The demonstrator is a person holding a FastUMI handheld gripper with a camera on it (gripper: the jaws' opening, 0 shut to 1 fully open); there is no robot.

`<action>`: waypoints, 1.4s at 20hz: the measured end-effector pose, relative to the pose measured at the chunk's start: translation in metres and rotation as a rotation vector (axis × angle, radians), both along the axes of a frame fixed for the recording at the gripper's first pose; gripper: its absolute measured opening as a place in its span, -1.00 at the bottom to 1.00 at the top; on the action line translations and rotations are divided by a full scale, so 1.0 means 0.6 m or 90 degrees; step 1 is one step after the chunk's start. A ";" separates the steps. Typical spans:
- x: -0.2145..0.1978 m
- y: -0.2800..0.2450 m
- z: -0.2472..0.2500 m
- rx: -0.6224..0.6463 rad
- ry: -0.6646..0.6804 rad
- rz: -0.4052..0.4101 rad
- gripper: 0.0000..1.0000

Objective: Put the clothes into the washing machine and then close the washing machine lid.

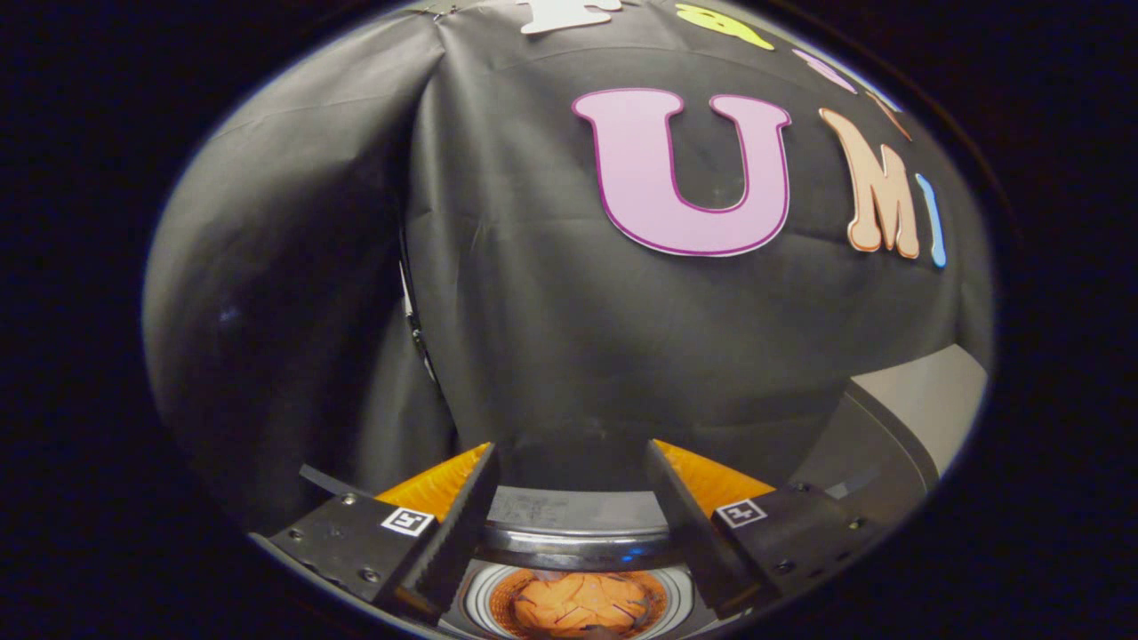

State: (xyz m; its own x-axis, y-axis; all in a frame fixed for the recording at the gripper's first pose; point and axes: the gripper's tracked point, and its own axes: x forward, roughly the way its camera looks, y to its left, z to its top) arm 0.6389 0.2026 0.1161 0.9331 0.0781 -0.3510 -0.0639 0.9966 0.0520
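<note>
I see the black wall [551, 293] across most of my view, from nine o'clock round through twelve to three, hanging in soft folds with a seam running down at about ten o'clock. At four o'clock a grey curved panel [853, 453] shows beside a pale patch; I cannot tell what it belongs to. Down at six o'clock sits the washer [573, 520], its rear rim a flat grey band with a shiny metal lip below it. Under that lip I look into the open drum [480, 600], ringed in white, and the clothes [578, 604] lie inside it as an orange crumpled heap, directly below the gap between my fingers. My gripper [573, 484] has its fingers spread wide with nothing between them: the left finger [444, 524] at seven o'clock, the right one [702, 524] at five o'clock, each black with an orange outer face and a small square marker. Neither touches the washer or the clothes.
</note>
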 end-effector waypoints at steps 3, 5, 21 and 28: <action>0.001 -0.004 0.006 0.008 -0.022 -0.009 1.00; 0.001 -0.005 0.011 0.001 -0.044 -0.018 0.98; -0.004 -0.008 0.021 0.011 -0.033 0.038 0.92; -0.044 -0.010 0.037 -0.057 -0.075 0.071 0.93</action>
